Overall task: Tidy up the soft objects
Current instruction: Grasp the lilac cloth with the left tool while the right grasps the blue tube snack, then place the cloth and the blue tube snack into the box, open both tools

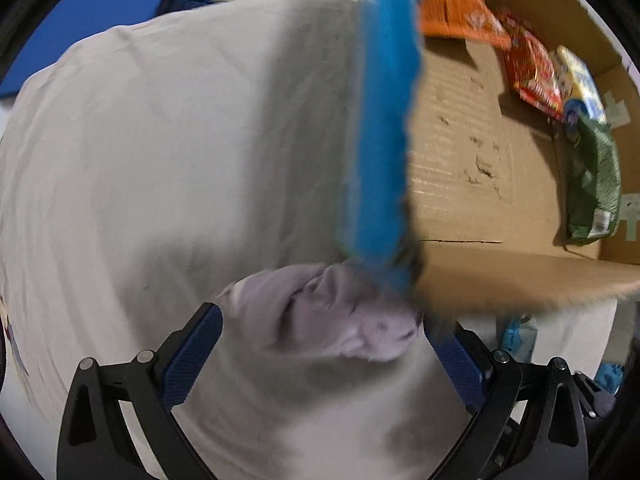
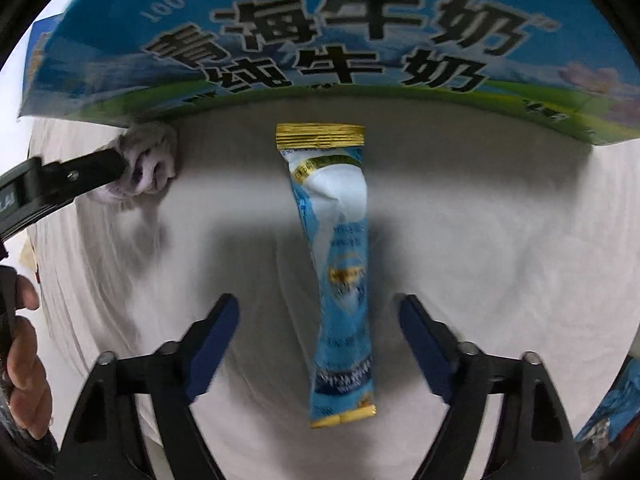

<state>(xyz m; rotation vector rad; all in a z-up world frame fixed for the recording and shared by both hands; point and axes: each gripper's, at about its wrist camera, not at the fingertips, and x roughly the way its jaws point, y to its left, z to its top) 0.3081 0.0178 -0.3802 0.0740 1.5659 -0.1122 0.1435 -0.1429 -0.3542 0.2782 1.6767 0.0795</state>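
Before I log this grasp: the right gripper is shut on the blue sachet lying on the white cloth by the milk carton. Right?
Not quite. The right gripper is open, its fingers apart on either side of the blue sachet, which lies on the white cloth by the milk carton. The right wrist view shows it.

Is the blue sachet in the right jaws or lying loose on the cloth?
Loose. The sachet lies flat on the cloth, between the right gripper's open jaws, touching neither.
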